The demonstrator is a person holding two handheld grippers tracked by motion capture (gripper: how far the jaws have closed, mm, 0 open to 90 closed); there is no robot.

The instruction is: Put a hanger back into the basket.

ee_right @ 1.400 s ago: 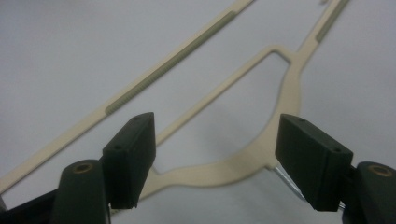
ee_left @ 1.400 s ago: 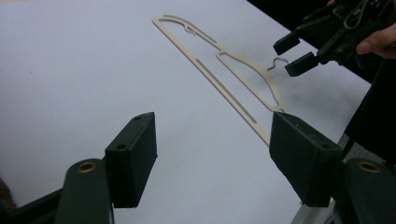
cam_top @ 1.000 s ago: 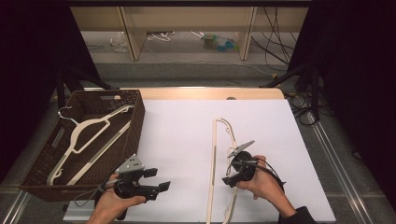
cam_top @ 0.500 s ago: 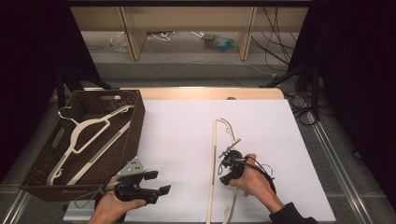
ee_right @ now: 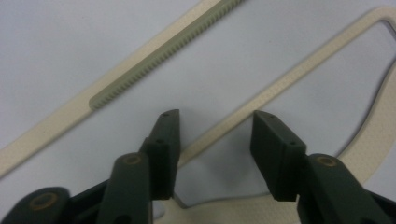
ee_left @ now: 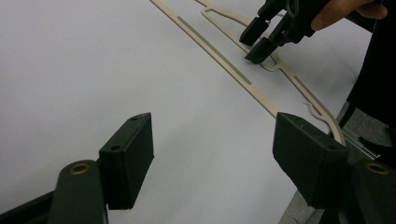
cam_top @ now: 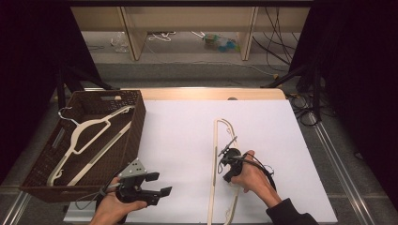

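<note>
A person is sitting at a table covered with a white sheet (cam_top: pixel 187 140), holding a two-jaw gripper in each hand.

The right gripper (cam_top: pixel 228 159) is pointing down at a cream hanger (cam_top: pixel 215 159) lying flat on the sheet. In the right gripper view, its jaws are straddling one thin arm of the hanger (ee_right: pixel 280 84): the arm is passing between the two pads, close to the left one, and the pads are not yet pressing on it. The jaws have just been closing around that arm, with a gap showing on either side. The hanger's thicker ribbed bar is lying beyond the fingertips, apart from them. In the left gripper view, the right gripper (ee_left: pixel 264 39) is showing farther off, its tips set down at the hanger (ee_left: pixel 224 60).

The left gripper (cam_top: pixel 157 185) is hovering near the table's near edge, well apart from the hanger. Its jaws are standing released and wide, with bare sheet between them.

Off to the left gripper's far side, a brown basket (cam_top: pixel 136 117) is holding a second hanger (cam_top: pixel 89 140).
</note>
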